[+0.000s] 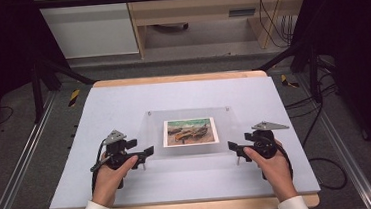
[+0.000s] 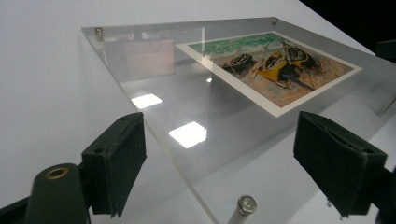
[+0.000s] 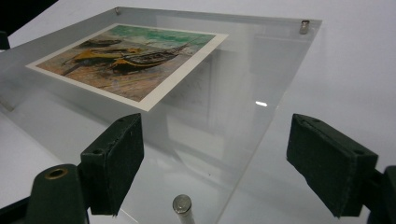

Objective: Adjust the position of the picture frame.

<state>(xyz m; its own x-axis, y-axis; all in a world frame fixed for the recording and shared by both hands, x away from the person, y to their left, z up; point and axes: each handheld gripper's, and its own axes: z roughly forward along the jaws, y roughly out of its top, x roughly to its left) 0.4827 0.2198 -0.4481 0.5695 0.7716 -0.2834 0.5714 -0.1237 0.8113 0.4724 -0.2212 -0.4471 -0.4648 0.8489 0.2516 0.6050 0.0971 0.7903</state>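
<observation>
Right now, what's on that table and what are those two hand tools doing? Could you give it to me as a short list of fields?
Surface: white mat on a wooden table
Object: clear acrylic frame, raised on metal corner pegs
Inside frame: boat picture
Left gripper: open, fingers either side of the frame's near left corner
Right gripper: open, fingers either side of the near right corner
Contact: none seen yet
</observation>
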